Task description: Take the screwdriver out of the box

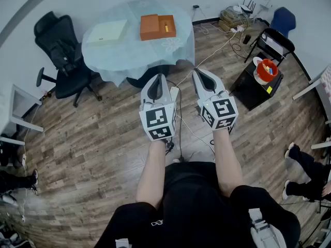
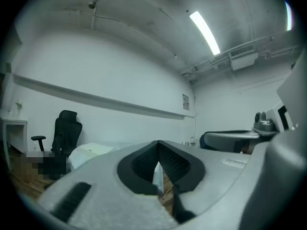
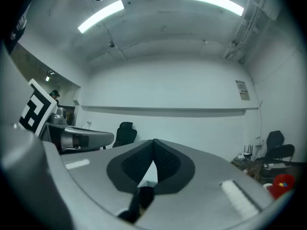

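The screwdriver (image 1: 166,28) shows only as a small yellow shape lying inside the open orange box (image 1: 158,27), in its right half. The box sits on a round table (image 1: 178,48) under a pale blue cloth, in the upper middle of the head view. A flat white box (image 1: 107,32) lies on the same cloth to the left, well apart from the orange one. A black office chair (image 1: 62,53) stands just left of the table.

Both grippers are held over the wooden floor (image 1: 88,143), below the table in the frame and well apart from it, side by side and pointing toward it. The left gripper (image 1: 158,78) has its jaws pressed together at the tips with nothing between them. The right gripper (image 1: 199,72) is likewise closed and empty. At the right of the frame, a red bowl (image 1: 267,68) rests on a low black stand (image 1: 253,89).
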`<state>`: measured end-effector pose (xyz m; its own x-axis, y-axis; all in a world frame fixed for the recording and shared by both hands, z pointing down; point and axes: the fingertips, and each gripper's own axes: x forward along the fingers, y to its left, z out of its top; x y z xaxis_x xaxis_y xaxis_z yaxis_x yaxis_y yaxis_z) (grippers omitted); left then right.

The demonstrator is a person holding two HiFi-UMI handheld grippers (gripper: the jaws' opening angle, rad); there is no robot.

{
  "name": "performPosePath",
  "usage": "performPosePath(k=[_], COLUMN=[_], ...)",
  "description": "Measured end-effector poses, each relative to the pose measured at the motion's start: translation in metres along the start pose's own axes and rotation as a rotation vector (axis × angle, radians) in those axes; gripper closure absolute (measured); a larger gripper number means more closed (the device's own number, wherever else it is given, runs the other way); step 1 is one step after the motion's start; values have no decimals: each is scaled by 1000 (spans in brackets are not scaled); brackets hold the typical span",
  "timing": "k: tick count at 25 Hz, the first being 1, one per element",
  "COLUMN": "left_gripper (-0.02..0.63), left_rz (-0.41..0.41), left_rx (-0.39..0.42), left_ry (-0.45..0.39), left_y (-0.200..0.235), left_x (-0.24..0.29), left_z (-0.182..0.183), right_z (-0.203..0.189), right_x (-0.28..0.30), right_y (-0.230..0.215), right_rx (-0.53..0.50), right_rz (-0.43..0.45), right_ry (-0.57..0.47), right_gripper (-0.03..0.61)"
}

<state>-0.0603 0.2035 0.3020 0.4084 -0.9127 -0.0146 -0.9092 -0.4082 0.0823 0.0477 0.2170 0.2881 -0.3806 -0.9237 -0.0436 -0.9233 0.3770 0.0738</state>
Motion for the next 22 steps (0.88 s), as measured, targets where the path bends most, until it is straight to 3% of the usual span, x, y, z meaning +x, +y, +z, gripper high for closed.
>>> performPosePath(k=[8,18,22], left_gripper=[612,612,612], left_rz=[-4,89,102], left_rx=[-21,-109,-105], left_ry=[0,4,8], left_y=[7,54,61], left_x=[-6,-10,-8], left_z=[0,-6,-6], right_z=[9,11,12], right_x=[-1,-8,-7], right_y=[7,-2,-8], right_rx=[61,54,58], right_rz=[14,-7,-18], right_ry=[-43,-36,-45], right_gripper=[572,572,571])
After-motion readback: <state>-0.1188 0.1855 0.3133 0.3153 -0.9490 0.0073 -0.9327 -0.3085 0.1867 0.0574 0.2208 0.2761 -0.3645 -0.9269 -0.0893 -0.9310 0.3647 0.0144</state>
